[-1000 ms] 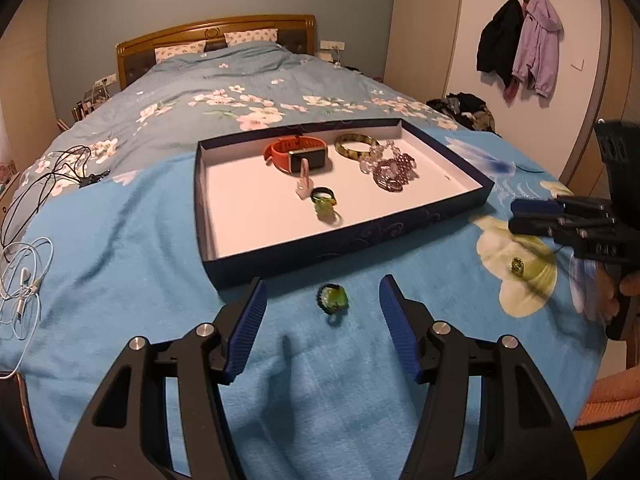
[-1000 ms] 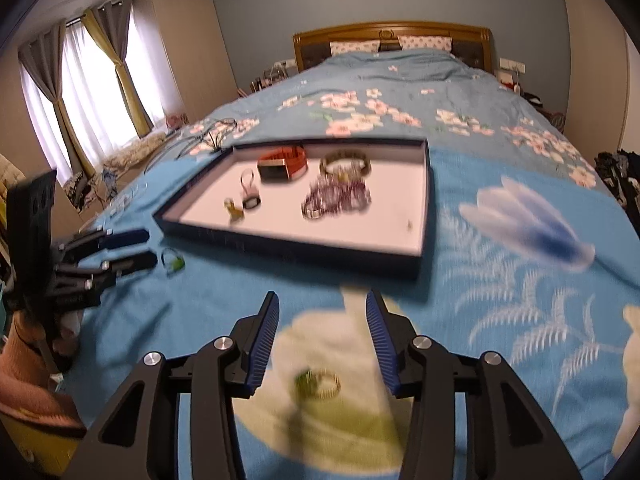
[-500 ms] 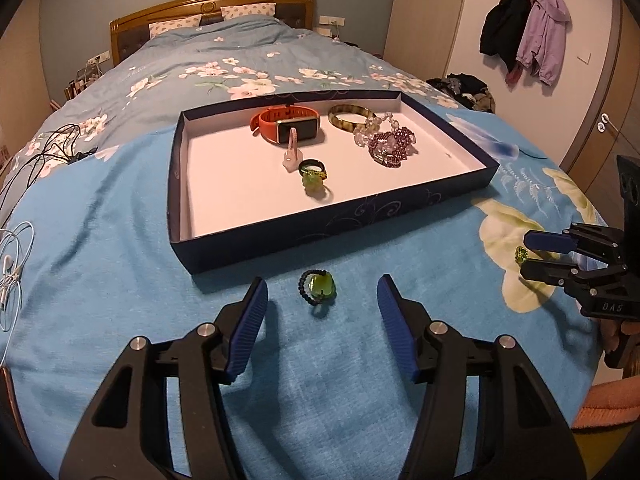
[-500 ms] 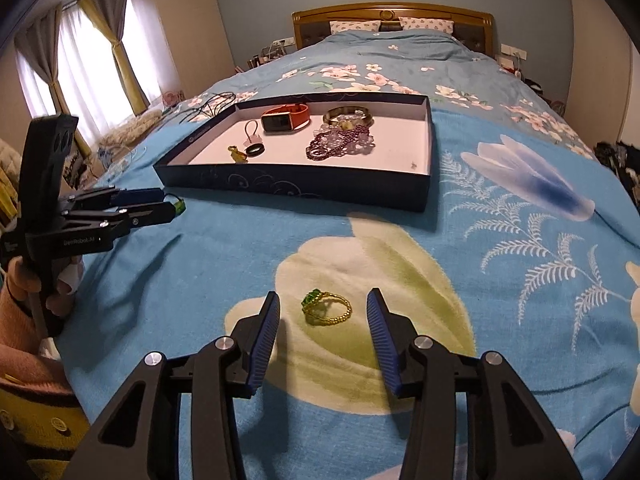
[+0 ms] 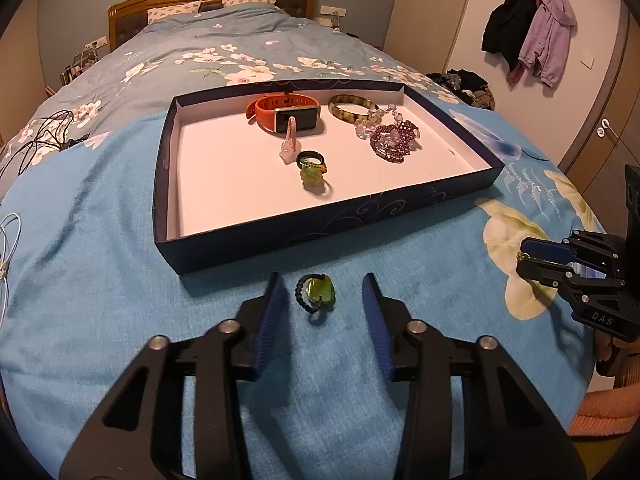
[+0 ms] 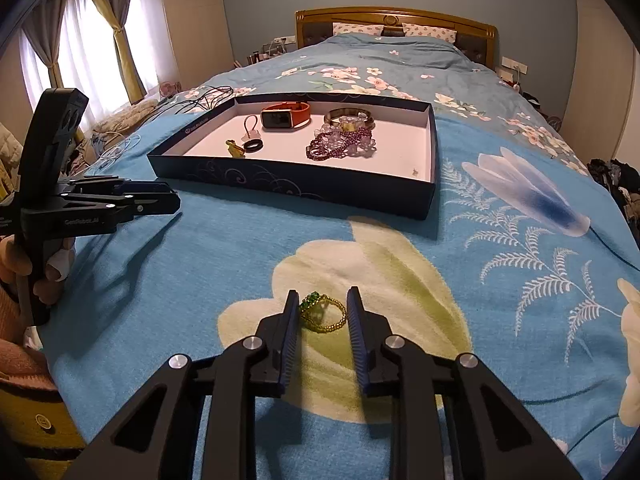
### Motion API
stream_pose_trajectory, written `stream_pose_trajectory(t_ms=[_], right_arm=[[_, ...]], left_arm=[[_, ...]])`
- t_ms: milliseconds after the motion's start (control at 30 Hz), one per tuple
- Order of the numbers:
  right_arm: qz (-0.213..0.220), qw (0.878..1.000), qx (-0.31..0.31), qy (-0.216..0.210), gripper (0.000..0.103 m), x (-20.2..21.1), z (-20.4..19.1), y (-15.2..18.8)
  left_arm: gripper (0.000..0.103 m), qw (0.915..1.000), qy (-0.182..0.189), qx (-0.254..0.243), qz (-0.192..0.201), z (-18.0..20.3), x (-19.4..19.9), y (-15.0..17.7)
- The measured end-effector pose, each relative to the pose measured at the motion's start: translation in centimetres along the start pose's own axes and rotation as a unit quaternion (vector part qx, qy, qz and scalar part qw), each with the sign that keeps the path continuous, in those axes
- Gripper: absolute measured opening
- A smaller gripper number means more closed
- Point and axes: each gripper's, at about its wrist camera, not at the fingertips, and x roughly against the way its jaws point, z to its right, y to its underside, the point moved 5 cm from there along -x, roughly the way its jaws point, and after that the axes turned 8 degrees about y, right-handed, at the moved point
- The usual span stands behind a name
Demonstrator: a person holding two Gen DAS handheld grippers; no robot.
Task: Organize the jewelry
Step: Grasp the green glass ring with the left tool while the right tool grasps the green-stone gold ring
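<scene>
On the blue blanket (image 6: 200,264) before the jewelry tray (image 5: 320,236), we close our left gripper (image 5: 324,300) around the green-stone ring (image 5: 316,294) and our right gripper (image 6: 323,312) around the gold beaded ring (image 6: 325,314), neither yet pinched, both bound for that tray.

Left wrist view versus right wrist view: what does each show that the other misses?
Only the left wrist view shows the green-stone ring on the blanket between the closing left tool, plus coats on a wall hook. Only the right shows curtains and the gold beaded ring between the closing right tool. Both show the tray holding the orange watch.
</scene>
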Motion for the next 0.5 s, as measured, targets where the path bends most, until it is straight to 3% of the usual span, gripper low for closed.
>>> stream_pose_trajectory(t_ms=[100,167,500], right_arm=[[0.001,1.0,-0.001,0.0,0.019,0.0,0.05,-0.02],[0.001,1.0,-0.001,-0.002,0.016,0.02,0.01,-0.02],[0.009,1.0,-0.003,-0.013,0.004,0.48,-0.15,-0.19]], left_arm=[[0.019,1.0,-0.001,-0.002,-0.001,0.07,-0.06,-0.01],[0.014,1.0,0.0,0.0,-0.001,0.01,-0.07,0.01],[0.014,0.9998,-0.012,-0.015,0.009,0.9,0.39,0.01]])
